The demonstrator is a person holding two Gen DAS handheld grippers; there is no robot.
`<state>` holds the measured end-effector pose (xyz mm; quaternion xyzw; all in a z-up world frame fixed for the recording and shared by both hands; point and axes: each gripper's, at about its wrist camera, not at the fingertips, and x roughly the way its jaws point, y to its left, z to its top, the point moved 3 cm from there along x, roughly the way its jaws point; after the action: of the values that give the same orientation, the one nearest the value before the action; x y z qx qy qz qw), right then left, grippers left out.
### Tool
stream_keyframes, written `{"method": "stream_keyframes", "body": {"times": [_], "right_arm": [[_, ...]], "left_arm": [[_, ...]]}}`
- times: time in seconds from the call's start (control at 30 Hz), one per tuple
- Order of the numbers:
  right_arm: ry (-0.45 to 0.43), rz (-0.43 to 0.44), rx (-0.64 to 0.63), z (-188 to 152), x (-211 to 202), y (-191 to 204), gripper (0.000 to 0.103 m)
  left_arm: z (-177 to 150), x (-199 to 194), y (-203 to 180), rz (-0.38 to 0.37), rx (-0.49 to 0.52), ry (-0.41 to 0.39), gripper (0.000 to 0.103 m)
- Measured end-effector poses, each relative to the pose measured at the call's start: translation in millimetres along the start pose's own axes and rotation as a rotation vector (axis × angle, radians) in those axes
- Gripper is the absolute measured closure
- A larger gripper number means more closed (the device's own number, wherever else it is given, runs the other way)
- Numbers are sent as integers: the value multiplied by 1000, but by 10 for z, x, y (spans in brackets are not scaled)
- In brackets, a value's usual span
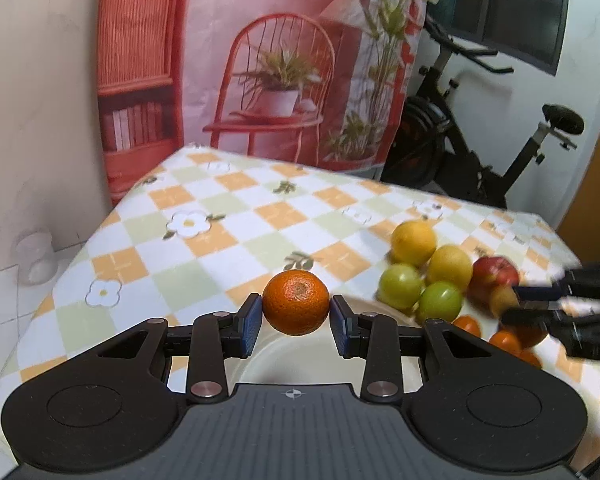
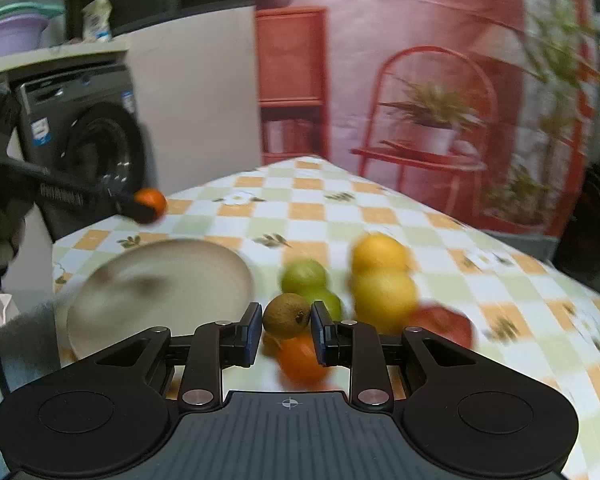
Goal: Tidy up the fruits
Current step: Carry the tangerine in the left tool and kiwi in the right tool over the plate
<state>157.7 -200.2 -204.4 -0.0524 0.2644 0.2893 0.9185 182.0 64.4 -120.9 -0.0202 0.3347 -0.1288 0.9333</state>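
Left gripper [image 1: 296, 312] pinching a round orange mandarin [image 1: 296, 303] between its blue pads, fruit lifted clear above the rim of a cream ceramic plate [image 1: 288, 354]; seen from the right wrist view, the same gripper [image 2: 150, 206] and mandarin [image 2: 151, 201] hang above the plate's [image 2: 160, 280] far-left edge. Right gripper [image 2: 286, 326] pressed onto a small brown kiwi-like fruit [image 2: 286, 315], held up over the fruit pile; in the left wrist view it [image 1: 512, 306] shows blurred at the right edge with the brownish fruit [image 1: 502, 300] at its tip. Below and around it on the worktop: two yellow round citrus fruits [image 1: 414, 242] [image 1: 450, 267] touching each other, two green round fruits [image 1: 400, 285] [image 1: 439, 301] just beside them, a red apple [image 1: 495, 276] to their right, and several small orange mandarins [image 1: 467, 325] lying near the plate's right side, partly hidden. Worktop covered in an orange, green and white chequered cloth with flower prints [image 1: 220, 220]. Beyond the far edge: a pink printed backdrop showing a red chair and potted plant [image 1: 276, 80], a black exercise bike [image 1: 480, 140] at right. A grey front-loading washing machine [image 2: 80, 132] stands left of the worktop in the right wrist view.
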Motion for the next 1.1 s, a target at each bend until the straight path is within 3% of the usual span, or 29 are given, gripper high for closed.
{"method": "stream_keyframes", "body": {"times": [0.17,0.4,0.63,1.03,1.1], "right_arm": [[53,34,-72,280,555,203,79],[147,59,-188,364,1137,513,79],[190,67,-292,353,1380,656,79],[176,80,-333,323,1511,804,79],[183,84,-337,319,1513,817,75]], "left_arm": [[-43,252,84,-24,26,60,64],[-179,401,207,-55,29,125,64],[-230,515,305,-72,-16,150,64],[-242,616,275,-108,-53,166,64],[-235,623,268,-109,-54,171,64]]}}
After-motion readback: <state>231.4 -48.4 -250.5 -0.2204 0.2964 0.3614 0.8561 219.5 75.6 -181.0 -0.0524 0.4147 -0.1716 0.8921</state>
